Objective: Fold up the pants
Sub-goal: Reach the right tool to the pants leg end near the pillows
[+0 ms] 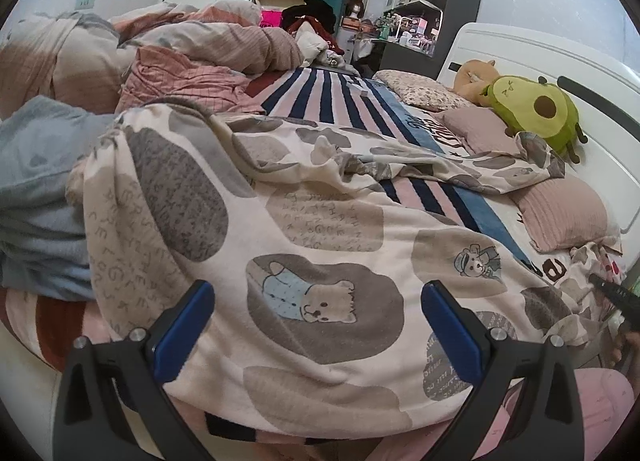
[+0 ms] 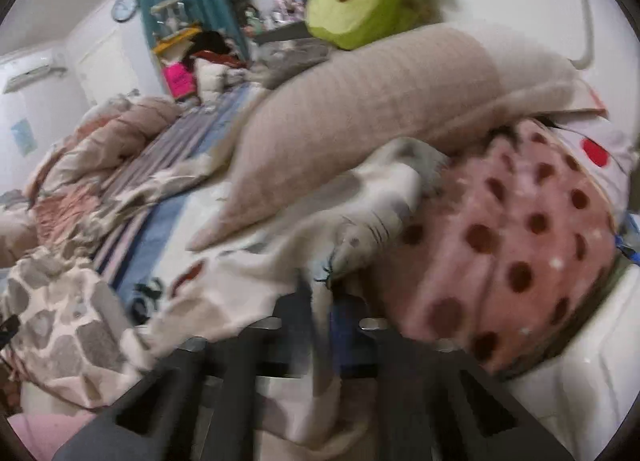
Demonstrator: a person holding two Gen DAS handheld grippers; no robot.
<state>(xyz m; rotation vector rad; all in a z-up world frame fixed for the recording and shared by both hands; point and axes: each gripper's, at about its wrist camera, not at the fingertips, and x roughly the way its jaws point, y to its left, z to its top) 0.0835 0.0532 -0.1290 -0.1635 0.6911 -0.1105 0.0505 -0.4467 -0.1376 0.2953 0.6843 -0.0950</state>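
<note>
One pair of printed pants sprawls across the bed, one leg trailing toward the pillows. Our left gripper hovers with fingers apart. Our right gripper pinches a pants corner beside a spotted cushion. Pulling may drag fabric under the pillows; the avocado plush crowds the headboard.
</note>
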